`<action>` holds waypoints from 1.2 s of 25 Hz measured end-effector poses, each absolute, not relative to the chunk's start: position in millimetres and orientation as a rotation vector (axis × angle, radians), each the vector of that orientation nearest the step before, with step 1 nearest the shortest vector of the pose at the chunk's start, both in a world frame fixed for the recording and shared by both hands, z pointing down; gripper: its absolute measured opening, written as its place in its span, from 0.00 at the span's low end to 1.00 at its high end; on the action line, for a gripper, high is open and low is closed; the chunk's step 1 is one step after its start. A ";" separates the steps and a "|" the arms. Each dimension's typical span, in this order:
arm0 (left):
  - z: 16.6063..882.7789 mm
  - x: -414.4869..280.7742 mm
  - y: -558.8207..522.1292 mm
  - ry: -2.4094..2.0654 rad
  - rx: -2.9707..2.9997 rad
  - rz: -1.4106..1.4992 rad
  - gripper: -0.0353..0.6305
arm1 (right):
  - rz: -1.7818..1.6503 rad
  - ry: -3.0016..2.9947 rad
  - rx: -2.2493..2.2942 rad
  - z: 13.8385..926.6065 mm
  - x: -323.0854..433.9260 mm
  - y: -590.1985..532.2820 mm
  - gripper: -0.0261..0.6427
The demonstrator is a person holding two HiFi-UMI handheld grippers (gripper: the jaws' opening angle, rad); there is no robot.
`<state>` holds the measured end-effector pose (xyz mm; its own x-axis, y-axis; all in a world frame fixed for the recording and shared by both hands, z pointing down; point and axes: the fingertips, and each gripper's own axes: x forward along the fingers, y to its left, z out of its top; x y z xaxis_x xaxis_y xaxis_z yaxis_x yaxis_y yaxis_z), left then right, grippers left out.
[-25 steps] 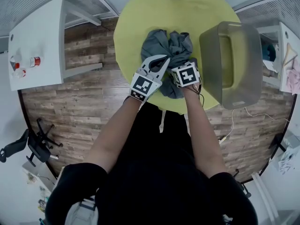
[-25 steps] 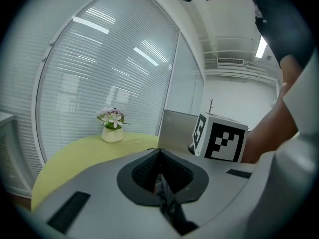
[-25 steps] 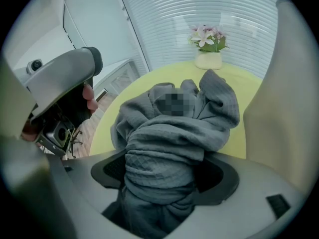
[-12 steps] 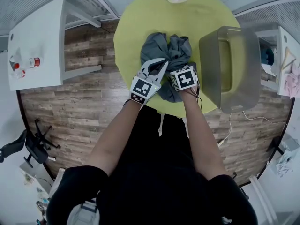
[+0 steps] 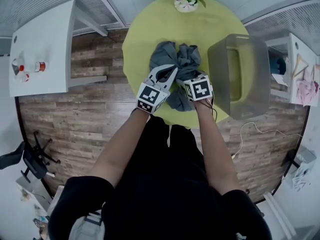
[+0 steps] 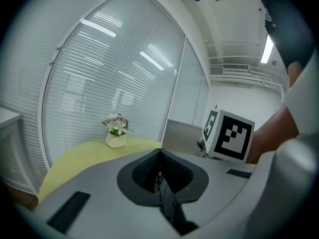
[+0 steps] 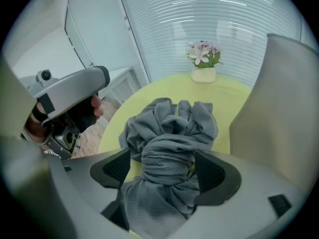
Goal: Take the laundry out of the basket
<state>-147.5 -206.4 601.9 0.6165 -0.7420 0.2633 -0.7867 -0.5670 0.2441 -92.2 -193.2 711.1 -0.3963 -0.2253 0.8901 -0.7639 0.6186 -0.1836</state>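
Both grippers have lifted slightly: my left gripper [image 6: 160,176] pinches the grey garment [image 7: 169,128], the right gripper [image 7: 164,171] stands spread around it, and the basket [image 5: 252,84] looks emptied.

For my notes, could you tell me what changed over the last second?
Nothing visibly moved; only the camera shifted. The left gripper still pinches the cloth on the table, the right gripper has open jaws around its bunch, and the basket stands alongside.
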 end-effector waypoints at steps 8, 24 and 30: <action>566.9 -144.7 -192.8 -1.196 2.549 0.181 0.06 | 0.652 -2.027 0.843 653.3 -83.2 -179.8 0.62; 474.6 -101.7 -127.6 -1.054 2.706 0.222 0.06 | 0.475 -2.349 0.917 526.2 -43.7 -143.3 0.62; 449.0 -91.0 -116.3 -1.081 2.722 0.209 0.06 | 0.428 -2.491 0.947 478.8 -32.9 -138.3 0.61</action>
